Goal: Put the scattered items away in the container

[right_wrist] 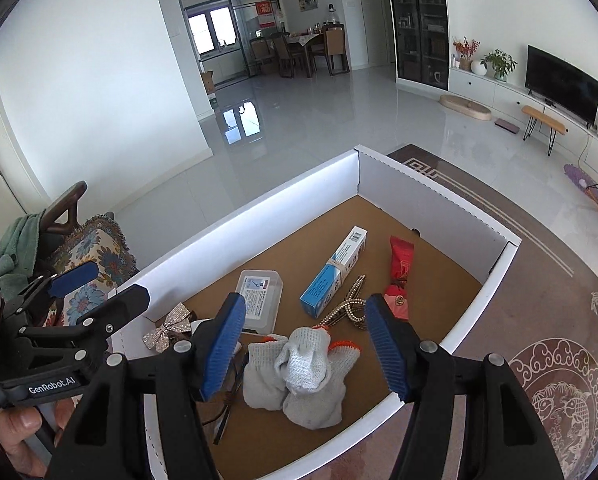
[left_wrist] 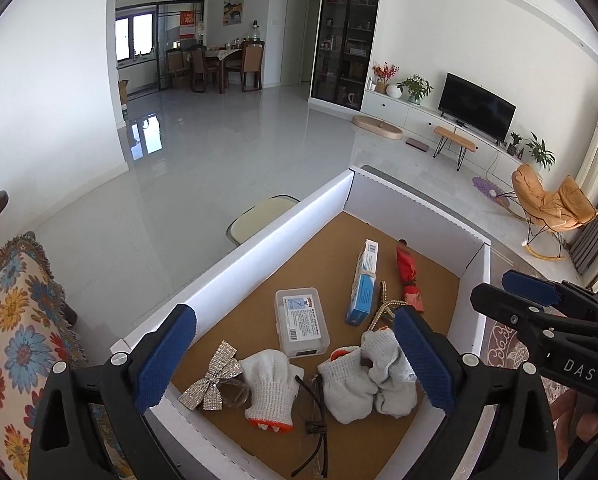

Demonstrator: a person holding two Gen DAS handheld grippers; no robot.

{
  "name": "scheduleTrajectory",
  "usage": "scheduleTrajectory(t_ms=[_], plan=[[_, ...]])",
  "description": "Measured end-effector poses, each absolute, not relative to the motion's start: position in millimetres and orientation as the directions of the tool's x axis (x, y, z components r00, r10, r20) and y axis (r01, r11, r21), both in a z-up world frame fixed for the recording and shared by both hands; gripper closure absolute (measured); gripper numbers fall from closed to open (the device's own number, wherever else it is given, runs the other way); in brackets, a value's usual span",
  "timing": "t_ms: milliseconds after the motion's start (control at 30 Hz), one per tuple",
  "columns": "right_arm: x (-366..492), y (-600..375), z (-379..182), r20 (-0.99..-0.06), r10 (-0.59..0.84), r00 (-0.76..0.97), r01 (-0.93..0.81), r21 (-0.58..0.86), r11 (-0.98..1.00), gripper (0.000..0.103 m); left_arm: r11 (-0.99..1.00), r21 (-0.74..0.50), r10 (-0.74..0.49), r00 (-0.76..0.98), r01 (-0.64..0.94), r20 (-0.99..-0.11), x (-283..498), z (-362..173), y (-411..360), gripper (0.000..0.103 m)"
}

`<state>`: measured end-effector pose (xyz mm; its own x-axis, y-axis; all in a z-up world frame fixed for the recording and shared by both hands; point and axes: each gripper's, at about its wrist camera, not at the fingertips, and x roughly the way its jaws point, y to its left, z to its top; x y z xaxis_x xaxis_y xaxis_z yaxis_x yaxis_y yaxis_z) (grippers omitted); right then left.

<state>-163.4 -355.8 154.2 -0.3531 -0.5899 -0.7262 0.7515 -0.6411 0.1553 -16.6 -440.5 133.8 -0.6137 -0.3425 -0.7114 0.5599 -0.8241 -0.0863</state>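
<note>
Container: a white corrugated-card box [left_wrist: 267, 236] with a brown cardboard floor is seen low in the centre of both views, its upper rims serrated.
Left gripper [left_wrist: 295, 356]: black frame, ribbed blue pads; the fingers are held wide apart with nothing between them, above the near edge of the box.
Right gripper [right_wrist: 305, 346]: same build; the fingers are spread wide and empty, over the lower middle of the box.
Knit gloves [right_wrist: 299, 372]: soft white woven fabric with orange cuffs, bunched in a heap at the lower centre of the floor; a further glove [left_wrist: 271, 388] lies flat just left of the heap in the left wrist view.
Bow [left_wrist: 211, 380]: silver, rhinestone-textured, set in the lower left corner.
Plastic case [left_wrist: 301, 322]: clear, rectangular, rounded corners, printed label on top, found mid-floor.
Carton [left_wrist: 363, 284]: slim blue-and-white cardboard box, laid toward the upper right.
Red pouch [right_wrist: 399, 276]: glossy, elongated, tied at the waist, beside the carton.
Beaded clip [right_wrist: 349, 306]: gold, studded strands, between carton and gloves.
Glasses [left_wrist: 317, 420]: thin dark frame, along the near edge.
Rug [right_wrist: 559, 360]: brown, white ornamental medallion, under the box at lower right.
</note>
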Motion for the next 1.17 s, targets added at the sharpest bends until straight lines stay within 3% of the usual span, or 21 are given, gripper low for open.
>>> scheduleTrajectory(t_ms=[200, 333, 933, 1167], plan=[[-147, -343, 132, -0.789, -0.527, -0.316, 0.786, 0.094, -0.612, 0.04, -0.78, -0.188, -0.232, -0.555, 0.596, -0.799, -18, 116, -417, 0.0], [-155, -334, 104, -0.839, -0.475, -0.264, 0.785, 0.1, -0.612, 0.04, -0.759, -0.09, -0.3, -0.47, 0.644, -0.83, -30, 109, -394, 0.0], [-176, -329, 138, -0.831, -0.474, -0.291, 0.809, 0.051, -0.586, 0.04, -0.686, -0.09, -0.359, -0.443, 0.722, -0.821, -33, 116, -375, 0.0], [-178, -333, 126, -0.838, -0.467, -0.282, 0.807, 0.056, -0.588, 0.04, -0.611, -0.027, -0.529, -0.434, 0.791, -0.729, -17, 129, -369, 0.0]])
